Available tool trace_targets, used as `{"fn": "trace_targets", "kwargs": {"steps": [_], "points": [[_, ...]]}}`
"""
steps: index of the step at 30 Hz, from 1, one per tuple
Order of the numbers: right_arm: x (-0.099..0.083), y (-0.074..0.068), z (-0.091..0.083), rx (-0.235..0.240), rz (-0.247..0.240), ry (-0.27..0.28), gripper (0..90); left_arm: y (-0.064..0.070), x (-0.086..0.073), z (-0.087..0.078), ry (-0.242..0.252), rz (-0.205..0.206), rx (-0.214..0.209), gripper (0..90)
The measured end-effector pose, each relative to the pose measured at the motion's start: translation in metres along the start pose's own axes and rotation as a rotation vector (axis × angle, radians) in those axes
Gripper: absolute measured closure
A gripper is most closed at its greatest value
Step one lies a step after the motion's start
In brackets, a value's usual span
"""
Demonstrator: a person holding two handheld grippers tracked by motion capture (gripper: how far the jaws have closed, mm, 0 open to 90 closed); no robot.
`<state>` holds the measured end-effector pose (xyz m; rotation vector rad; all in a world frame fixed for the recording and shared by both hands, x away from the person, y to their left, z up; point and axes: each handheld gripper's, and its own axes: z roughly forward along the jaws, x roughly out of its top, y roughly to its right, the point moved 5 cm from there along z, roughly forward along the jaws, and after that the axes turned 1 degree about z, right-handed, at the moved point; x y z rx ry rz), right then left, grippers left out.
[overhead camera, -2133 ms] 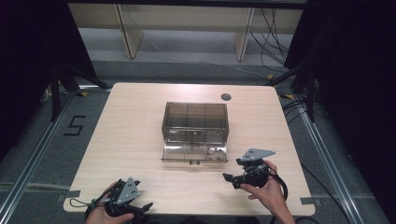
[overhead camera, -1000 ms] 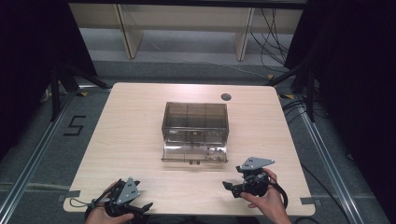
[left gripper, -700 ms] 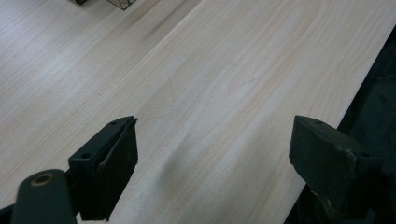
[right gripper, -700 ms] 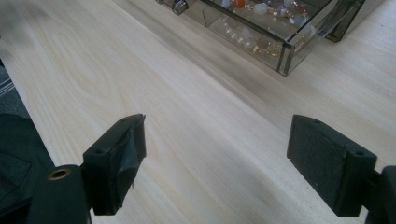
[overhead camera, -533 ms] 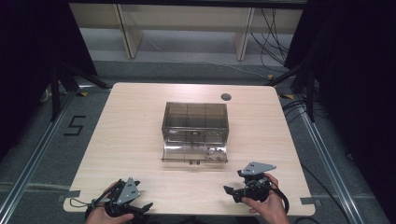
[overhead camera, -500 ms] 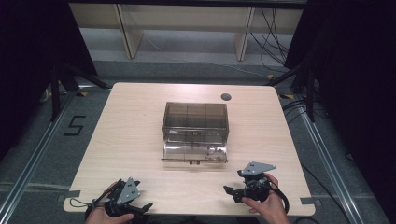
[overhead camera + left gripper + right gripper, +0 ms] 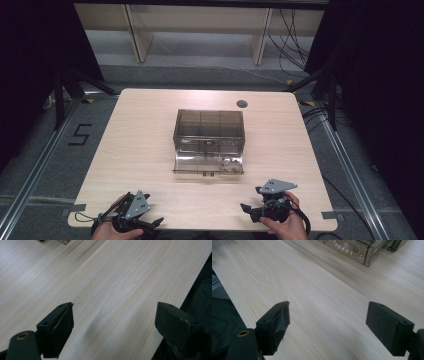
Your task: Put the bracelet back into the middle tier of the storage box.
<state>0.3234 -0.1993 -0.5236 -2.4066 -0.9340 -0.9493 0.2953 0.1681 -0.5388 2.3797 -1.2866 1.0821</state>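
Left tongs [image 7: 131, 216] down at the near edge of the counter [image 7: 140, 130], jaws wide open, nothing in them. Right tongs [image 7: 265, 207] near the other front corner, also wide open and empty. Both well apart from the clear box [image 7: 209, 131] in the middle of the counter. In front of the box, touching it, a low clear drawer [image 7: 207, 164] pulled out, with small shiny bits inside; too small to tell what. Same drawer corner at the top of the right gripper view [image 7: 359, 250].

Looks like resting, with the box work either done or not begun. To do it well: move slow toward the drawer front, keep the jaws open wide until around the edge, come in straight and level, squeeze softly. Push gently so the light box does not slide away.
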Motion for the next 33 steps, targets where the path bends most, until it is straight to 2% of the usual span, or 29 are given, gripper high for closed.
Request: {"fn": "trace_targets", "kwargs": {"steps": [6,7,9,10,11,14,15,20,22,28,33], "points": [[-0.005,-0.004,-0.001,0.011,0.008,0.003,20.4,0.000,0.000,-0.001,-0.011,0.014,-0.003,15.4],[-0.007,-0.005,-0.002,0.007,0.002,0.000,20.4,0.001,0.000,0.000,-0.001,-0.002,0.003,15.4],[-0.008,-0.005,-0.003,0.004,-0.004,-0.005,20.3,0.001,0.000,0.000,-0.003,-0.008,-0.004,15.4],[-0.009,-0.007,-0.003,0.005,0.005,-0.001,20.2,-0.001,0.000,-0.001,-0.011,0.020,0.001,15.4],[-0.010,-0.008,-0.003,0.018,0.005,-0.011,20.1,0.000,0.000,0.001,0.001,0.009,-0.007,15.4],[-0.010,-0.008,-0.004,0.007,0.013,-0.016,19.7,0.000,0.000,0.000,-0.003,0.016,-0.001,15.4],[-0.010,-0.008,-0.004,0.003,0.005,-0.009,19.6,0.001,0.000,0.001,0.007,-0.006,0.002,15.4],[-0.011,-0.010,-0.003,0.005,0.019,-0.012,19.7,-0.001,-0.001,-0.001,-0.019,0.029,-0.013,15.4],[-0.011,-0.009,-0.001,0.015,-0.007,-0.018,19.9,0.000,0.000,0.000,-0.015,0.028,-0.014,15.4],[-0.011,-0.008,-0.001,0.015,-0.011,-0.021,19.9,0.000,0.000,0.000,-0.001,0.016,-0.007,15.3],[-0.011,-0.008,-0.001,0.011,-0.004,-0.020,20.1,0.001,0.001,0.001,0.010,-0.008,-0.006,15.4]]}}
